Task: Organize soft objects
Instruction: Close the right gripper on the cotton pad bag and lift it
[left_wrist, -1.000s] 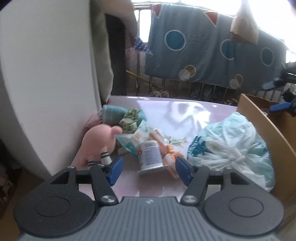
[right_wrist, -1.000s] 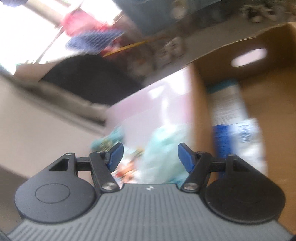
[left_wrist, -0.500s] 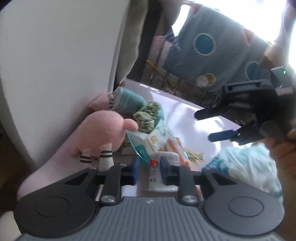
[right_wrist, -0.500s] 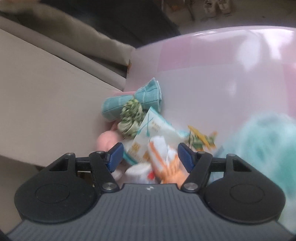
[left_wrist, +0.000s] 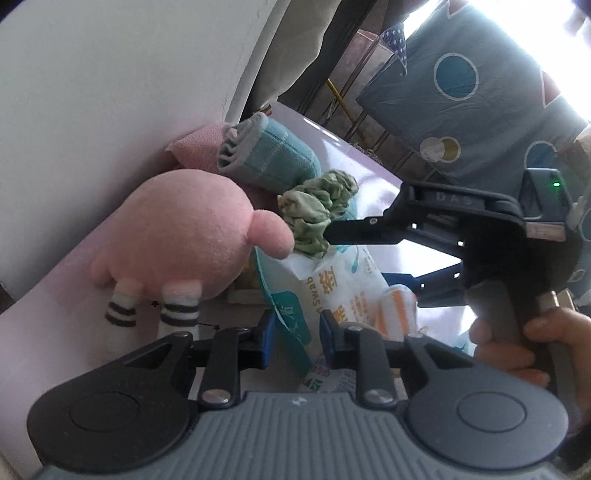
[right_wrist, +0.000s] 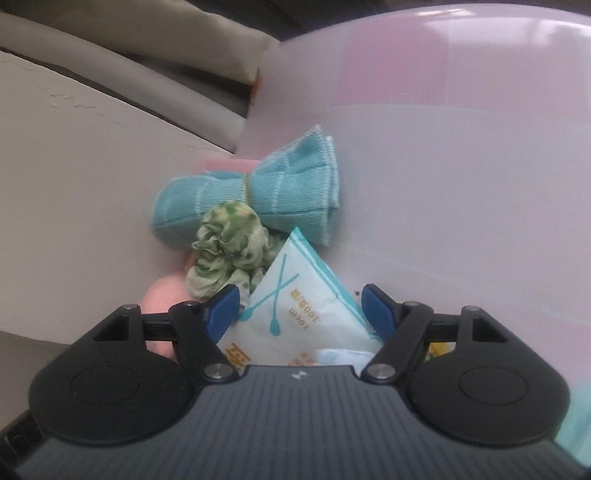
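Both grippers have dropped toward the pile by the white wall. Left gripper (left_wrist: 293, 338) has clamped the teal edge of the cotton-swab packet (left_wrist: 332, 291); right gripper (right_wrist: 299, 310), jaws just widening, straddles that packet untouched, beside the green scrunchie (right_wrist: 225, 254) and pink plush (left_wrist: 177, 240).

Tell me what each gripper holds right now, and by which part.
Left gripper: fingers shut on the teal edge of the cotton swab packet. Right gripper: nothing; its fingers have just been opening, either side of the packet without pressing it.
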